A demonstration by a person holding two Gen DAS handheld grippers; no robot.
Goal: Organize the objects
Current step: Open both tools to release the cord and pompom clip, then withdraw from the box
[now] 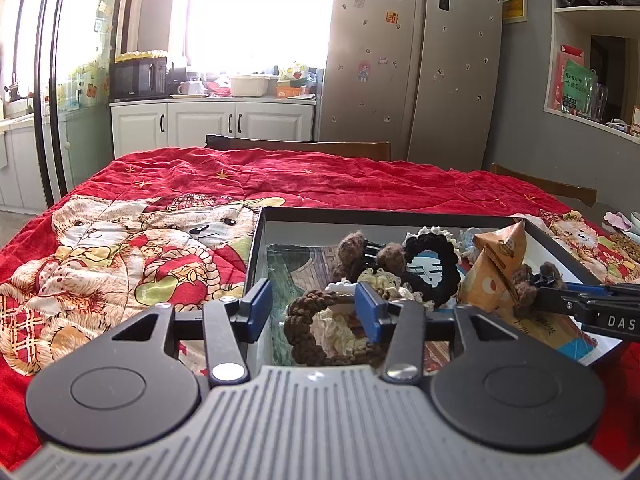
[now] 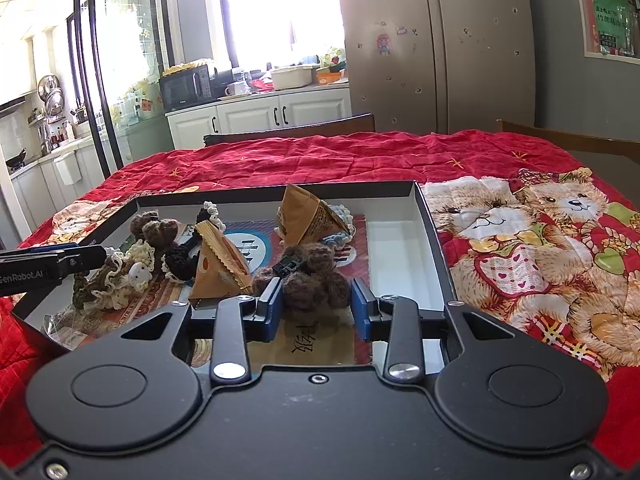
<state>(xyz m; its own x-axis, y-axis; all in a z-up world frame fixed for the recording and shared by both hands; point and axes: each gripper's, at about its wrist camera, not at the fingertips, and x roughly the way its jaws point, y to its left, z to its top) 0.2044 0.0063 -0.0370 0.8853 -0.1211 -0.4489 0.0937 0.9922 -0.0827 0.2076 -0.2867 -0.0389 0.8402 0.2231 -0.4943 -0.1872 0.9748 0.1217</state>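
A black shallow box (image 1: 400,215) (image 2: 434,220) lies on the red bear quilt and holds hair accessories and snack packets. My left gripper (image 1: 316,306) is open above the box's left part, with a brown crocheted scrunchie (image 1: 304,320) and a cream lace scrunchie (image 1: 340,328) between and below its fingers. My right gripper (image 2: 316,304) has its pads on both sides of a brown pom-pom hair clip (image 2: 316,280) over the box; it also shows in the left wrist view (image 1: 524,284). Orange triangular packets (image 2: 218,268) (image 2: 308,216), a black scrunchie (image 1: 432,272) and another brown pom-pom clip (image 1: 360,252) lie inside.
The red quilt (image 1: 160,208) covers the table. Wooden chair backs (image 1: 304,146) stand at the far edge. A fridge (image 1: 416,60) and white cabinets (image 1: 212,120) are behind. Small items (image 1: 624,232) lie on the quilt right of the box.
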